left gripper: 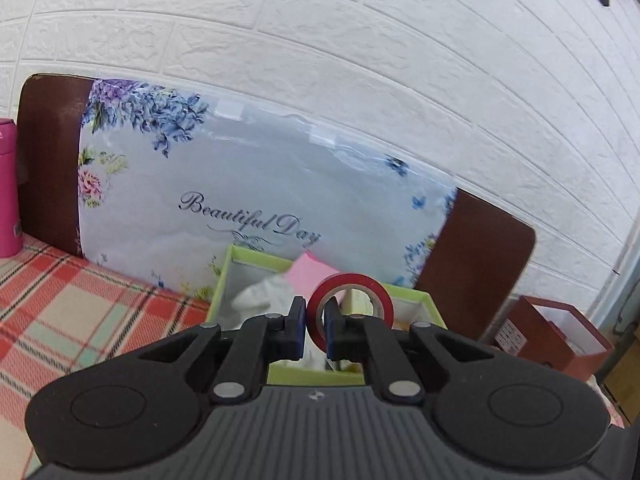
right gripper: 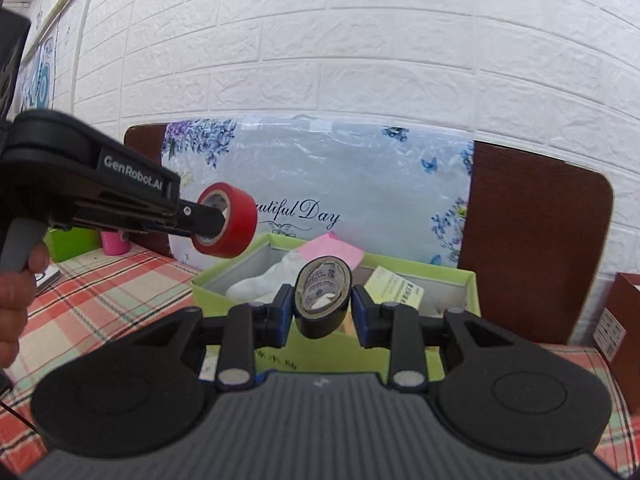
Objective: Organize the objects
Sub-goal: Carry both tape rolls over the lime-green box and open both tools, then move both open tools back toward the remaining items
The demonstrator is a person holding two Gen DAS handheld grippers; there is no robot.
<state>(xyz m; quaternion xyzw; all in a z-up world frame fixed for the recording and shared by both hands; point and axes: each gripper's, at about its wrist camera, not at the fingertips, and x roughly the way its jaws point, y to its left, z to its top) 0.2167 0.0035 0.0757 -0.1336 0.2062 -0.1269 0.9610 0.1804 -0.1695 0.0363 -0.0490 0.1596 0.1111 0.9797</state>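
A table (right gripper: pixel 100 304) under a red, white and green checked cloth stands against a white brick-pattern wall (right gripper: pixel 360 60). A brown board (right gripper: pixel 536 240) with a flowered sheet leans on that wall, and a green box (right gripper: pixel 460 280) sits just in front of it, holding a white cloth (right gripper: pixel 260 284) and a pink paper (right gripper: pixel 332 250). A pink bottle (left gripper: pixel 8 188) stands far left.

The left claw (left gripper: pixel 316 330) is nearly closed, pinching one wall of a red tape roll (left gripper: pixel 352 300), which stands on edge in the air above the box, its hole facing sideways. The right claw (right gripper: pixel 322 310) is partly open and clamped across a black tape roll (right gripper: pixel 322 300), also above the box, its hole facing the camera and tilted slightly.
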